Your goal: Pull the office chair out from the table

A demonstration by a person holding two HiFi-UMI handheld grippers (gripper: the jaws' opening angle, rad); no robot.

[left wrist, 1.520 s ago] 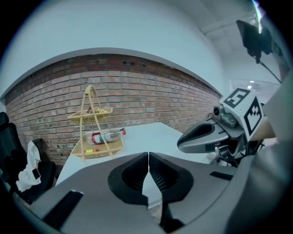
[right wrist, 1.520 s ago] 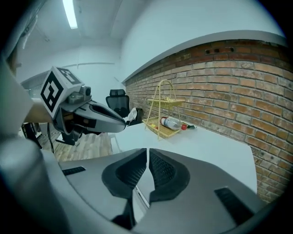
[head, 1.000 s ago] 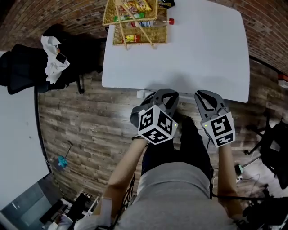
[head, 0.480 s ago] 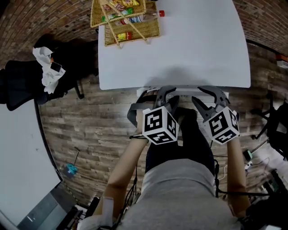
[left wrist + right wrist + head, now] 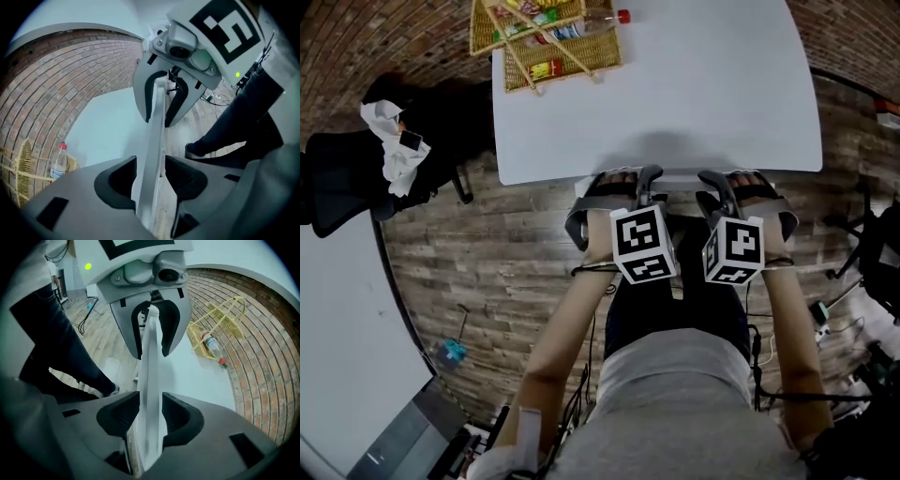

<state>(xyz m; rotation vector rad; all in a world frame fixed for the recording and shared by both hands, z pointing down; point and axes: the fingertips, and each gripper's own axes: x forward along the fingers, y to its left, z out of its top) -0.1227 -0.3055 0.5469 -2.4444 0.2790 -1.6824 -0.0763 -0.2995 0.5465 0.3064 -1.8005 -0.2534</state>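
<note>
The office chair is tucked in at the near side of the table, and little of it is shown. A thin pale strip, taken to be the top edge of its back, is seen running along the table's near edge with the tabletop on one side and the floor on the other.

The strip is straddled by both grippers, which are pointed steeply down side by side. In the left gripper view the jaws of the left gripper are seen opening, with the strip between them and a clear gap left on each side. In the right gripper view the jaws of the right gripper are held apart around the same strip. Its pads are set very close to the strip's two faces, and no squeeze on it can be made out. In each gripper view the other gripper is seen farther along the strip, also astride it.

Bare forearms, a grey top and dark trousers are seen below the marker cubes in the head view, the person being placed right behind the chair.

At the far left corner of the white tabletop a yellow wicker basket is seen, with a clear bottle with a red cap lying at its far side. The floor is made of worn wooden planks, and a brick wall is seen beyond the table. Well apart to the left, a black chair is seen with a white cloth draped on it.
</note>
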